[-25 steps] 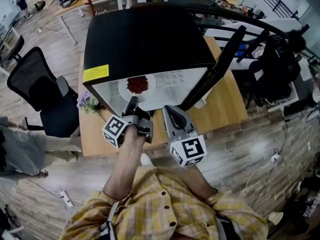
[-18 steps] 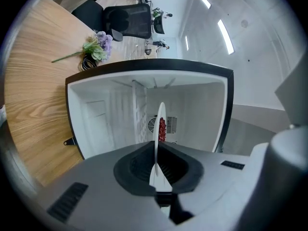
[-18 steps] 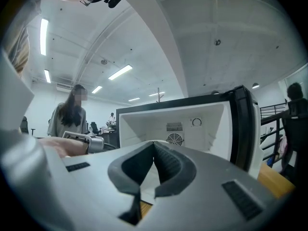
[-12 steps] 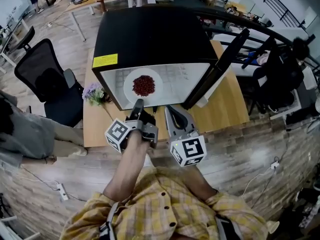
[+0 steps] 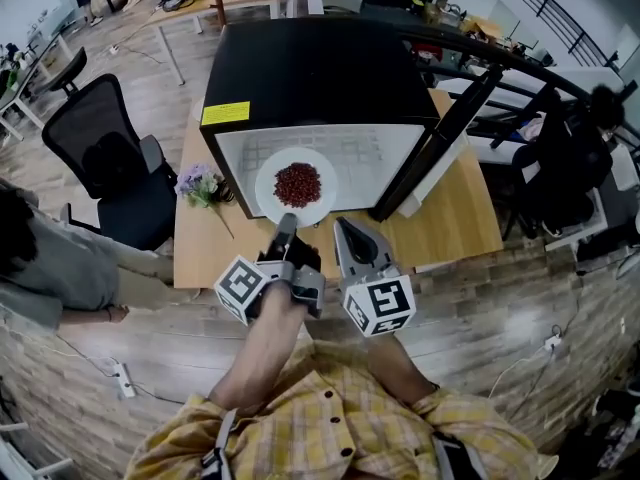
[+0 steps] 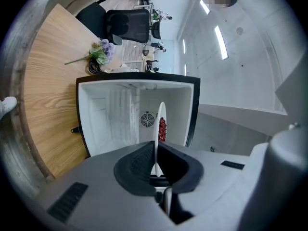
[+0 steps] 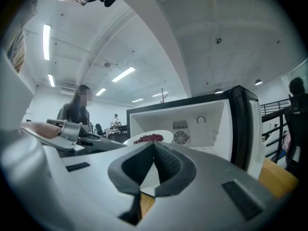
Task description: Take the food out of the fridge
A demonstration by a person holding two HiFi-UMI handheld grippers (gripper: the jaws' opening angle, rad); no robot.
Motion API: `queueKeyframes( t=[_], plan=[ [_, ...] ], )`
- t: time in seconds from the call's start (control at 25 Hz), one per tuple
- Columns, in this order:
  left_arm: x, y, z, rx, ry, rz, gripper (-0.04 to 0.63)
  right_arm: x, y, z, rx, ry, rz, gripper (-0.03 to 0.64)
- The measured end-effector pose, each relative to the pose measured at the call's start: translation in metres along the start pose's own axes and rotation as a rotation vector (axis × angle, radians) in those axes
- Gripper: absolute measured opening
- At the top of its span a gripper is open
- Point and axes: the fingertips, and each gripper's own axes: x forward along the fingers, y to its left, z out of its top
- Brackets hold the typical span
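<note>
The left gripper (image 5: 287, 221) pinches the rim of the white plate (image 5: 268, 193) of red food (image 5: 298, 183) at the open front of the black fridge (image 5: 320, 78). The right gripper (image 5: 346, 230) is pressed together, holding nothing, just beside it

Materials and surface finishes, near to far.
Shirt (image 5: 340, 423): checked cloth. Left gripper (image 5: 287, 224): matt grey plastic body, ribbed black fingers (image 6: 137, 163). Plate (image 5: 272, 204): smooth glossy white. Table (image 5: 455, 223): matt light wood grain. Fridge (image 5: 310, 68): smooth black shell, white plastic-looking lining.
</note>
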Motion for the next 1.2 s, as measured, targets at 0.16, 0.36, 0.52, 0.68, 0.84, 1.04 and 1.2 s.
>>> queueKeyframes(
  t=[0.16,0.36,0.52,0.68,0.84,1.04,1.2],
  plan=[
    [-0.009,-0.006,-0.003,0.012,0.003,-0.014,0.005,-0.003,0.003,-0.003,-0.012,-0.002,-0.002,0.008],
    [-0.021,-0.007,-0.007,0.015,0.007,-0.006,0.005,-0.007,0.007,-0.005,-0.011,-0.001,-0.004,0.007],
    [-0.035,-0.006,-0.013,0.022,0.008,-0.015,0.005,-0.02,0.013,-0.004,-0.014,-0.019,-0.008,0.007],
    [-0.043,-0.011,-0.016,0.025,0.009,-0.024,0.005,-0.026,0.018,-0.003,-0.014,-0.02,-0.005,0.008],
    [-0.049,-0.016,-0.021,0.031,0.011,-0.035,0.005,-0.034,0.021,-0.003,-0.017,-0.016,-0.004,0.007],
    [-0.055,-0.015,-0.021,0.023,0.01,-0.033,0.005,-0.036,0.025,-0.002,-0.025,-0.02,0.001,0.008],
    [-0.055,-0.023,-0.019,0.025,0.011,-0.037,0.005,-0.034,0.028,0.006,-0.033,-0.023,-0.002,0.007]
  ],
)
